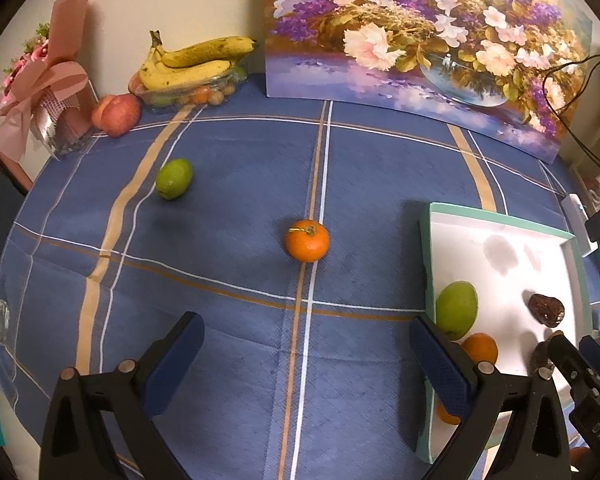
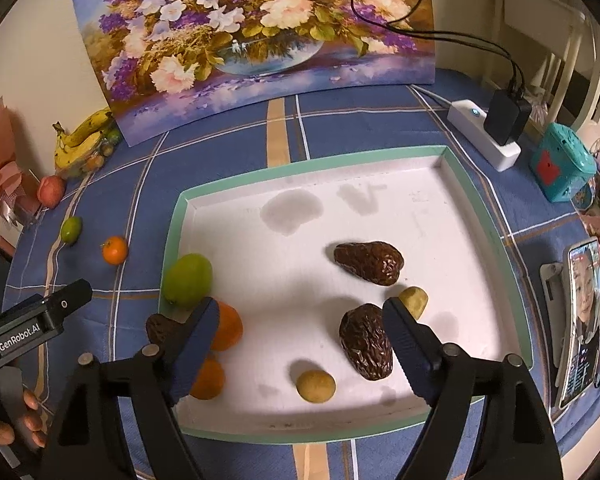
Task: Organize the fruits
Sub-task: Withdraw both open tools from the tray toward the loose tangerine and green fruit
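Note:
A white tray with a green rim (image 2: 316,162) holds a green fruit (image 2: 188,279), two oranges (image 2: 228,326), three dark wrinkled fruits (image 2: 370,261) and two small yellow fruits (image 2: 315,386). On the blue cloth lie a loose orange (image 1: 307,240) and a loose green fruit (image 1: 174,178). My left gripper (image 1: 306,364) is open and empty, above the cloth short of the orange. My right gripper (image 2: 296,344) is open and empty over the tray, its fingers either side of a dark fruit (image 2: 366,342).
A flower painting (image 1: 420,32) leans on the wall at the back. A bowl of bananas (image 1: 192,68), an apple (image 1: 118,114) and a pink gift wrap (image 1: 48,80) stand back left. A power strip (image 2: 484,134), a teal box (image 2: 560,166) and a phone (image 2: 582,320) lie right of the tray.

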